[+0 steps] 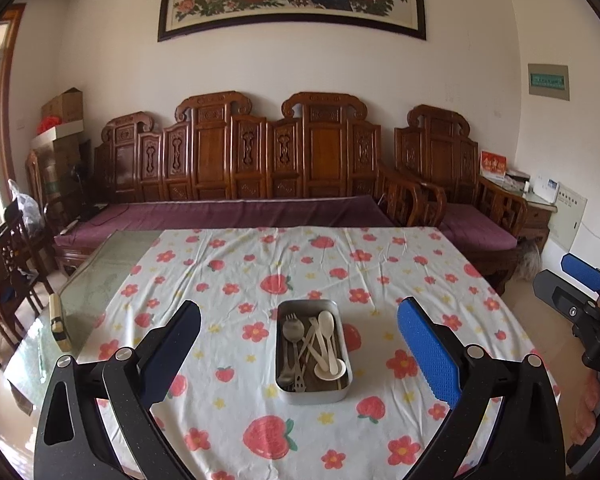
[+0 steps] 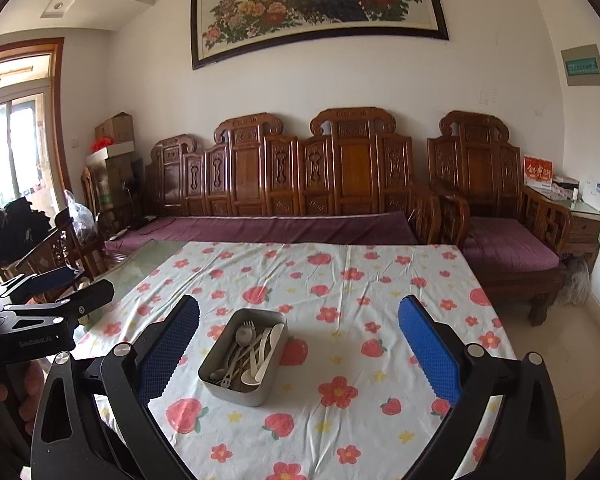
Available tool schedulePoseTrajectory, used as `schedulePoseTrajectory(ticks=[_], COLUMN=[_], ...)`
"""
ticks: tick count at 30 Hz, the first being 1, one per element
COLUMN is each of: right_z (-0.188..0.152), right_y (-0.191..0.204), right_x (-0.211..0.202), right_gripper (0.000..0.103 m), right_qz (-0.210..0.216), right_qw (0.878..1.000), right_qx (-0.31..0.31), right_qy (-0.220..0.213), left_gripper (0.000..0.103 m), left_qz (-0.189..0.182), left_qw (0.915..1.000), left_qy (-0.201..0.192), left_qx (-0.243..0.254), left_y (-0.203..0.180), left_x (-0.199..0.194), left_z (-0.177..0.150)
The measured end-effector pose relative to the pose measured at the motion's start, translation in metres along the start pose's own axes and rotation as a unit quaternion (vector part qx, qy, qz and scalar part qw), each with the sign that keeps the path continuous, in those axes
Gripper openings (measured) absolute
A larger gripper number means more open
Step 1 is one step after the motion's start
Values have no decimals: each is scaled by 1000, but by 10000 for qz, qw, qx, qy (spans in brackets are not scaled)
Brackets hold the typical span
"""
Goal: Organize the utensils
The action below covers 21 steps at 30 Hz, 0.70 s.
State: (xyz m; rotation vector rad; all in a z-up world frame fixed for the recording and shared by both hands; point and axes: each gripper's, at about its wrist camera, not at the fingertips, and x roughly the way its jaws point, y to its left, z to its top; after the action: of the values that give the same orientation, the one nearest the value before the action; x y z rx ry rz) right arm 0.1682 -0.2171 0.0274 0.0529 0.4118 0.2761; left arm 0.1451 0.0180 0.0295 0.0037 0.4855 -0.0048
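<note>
A grey metal tray (image 1: 283, 388) sits on the strawberry-print tablecloth (image 1: 380, 280), holding several utensils: metal forks and spoons (image 1: 292, 332) and white plastic spoons (image 1: 327, 328). The tray also shows in the right wrist view (image 2: 214, 360) with the utensils (image 2: 246, 350) inside. My left gripper (image 1: 300, 344) is open and empty, held above the table with the tray between its fingers in view. My right gripper (image 2: 299, 340) is open and empty, the tray sitting left of centre between its fingers. Each gripper shows at the edge of the other's view.
A small yellowish block (image 1: 58, 322) lies on the bare glass tabletop at the left. A carved wooden sofa (image 1: 260, 168) with purple cushions stands behind the table. Wooden chairs (image 1: 4, 264) stand at the left. A side table (image 2: 584, 216) with boxes stands at the right.
</note>
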Motion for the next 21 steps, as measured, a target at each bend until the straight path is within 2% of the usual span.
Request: schedulePoseTrajectory(ticks=[21], right_z=[-5], right_y=[7], right_x=[-4], right_gripper=[100], right_qz=[-7], right_qw=[10000], right_qx=[-14], right_qy=[-8], left_gripper=[95], left_qz=[-12], left_qw=[9999], left_qy=[-150], left_qx=[-43], left_y=[0], left_x=[-11], left_z=[1])
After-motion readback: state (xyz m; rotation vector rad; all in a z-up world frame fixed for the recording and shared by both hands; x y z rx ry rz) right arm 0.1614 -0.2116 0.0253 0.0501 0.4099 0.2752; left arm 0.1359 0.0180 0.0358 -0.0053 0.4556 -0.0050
